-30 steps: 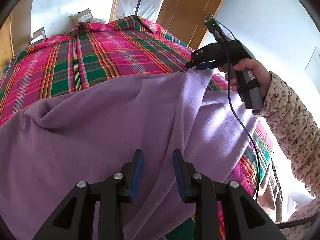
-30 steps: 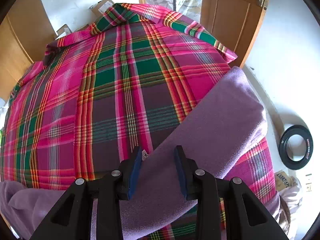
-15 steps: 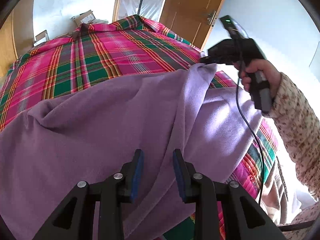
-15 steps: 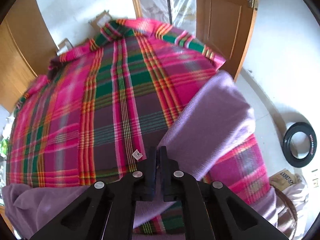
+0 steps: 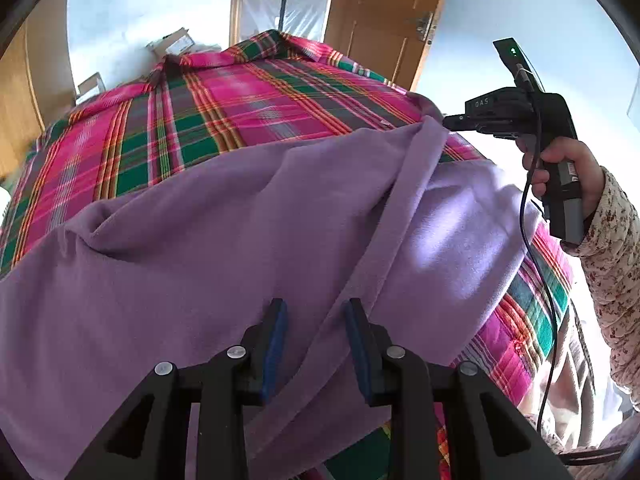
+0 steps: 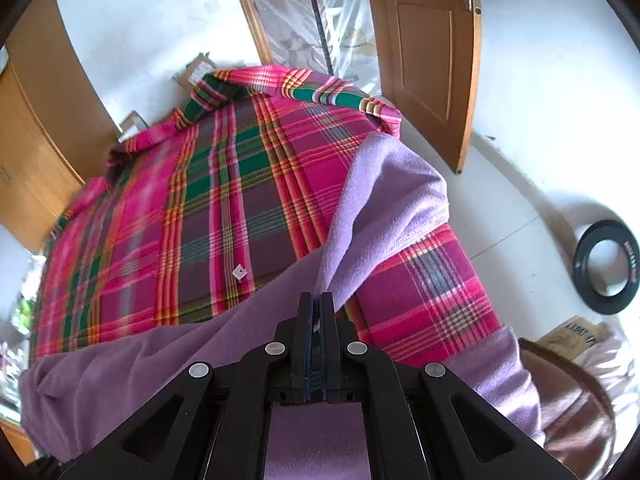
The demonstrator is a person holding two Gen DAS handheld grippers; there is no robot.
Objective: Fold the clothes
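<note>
Between the near jaws: the soft lilac fleece garment (image 5: 224, 240) is lying under and ahead of the left gripper (image 5: 316, 320), whose blue-padded jaws are standing apart; a raised fold ridge is running up between them, and whether the pads are touching it cannot be told.
Right gripper's jaws: the right gripper (image 6: 317, 312) is pressing its jaws together on an edge of the fleece, pinching the cloth at the tips.
Lifted edge: the fleece is rising from that pinch in a taut fold, with its far flap draping over the bed's right corner.
Holding hand: the person's right hand (image 5: 560, 164), in a floral-print sleeve (image 5: 612, 248), is gripping the handle, a black cable (image 5: 528, 208) hanging from it.
Under the cloth: the pink, green and grey plaid bedspread (image 6: 224, 200) is showing beyond the fleece.
Floor at right: a black ring (image 6: 608, 266) is lying on white tiles.
Far end: a brown wooden door (image 6: 432, 52) is standing behind the bed.
</note>
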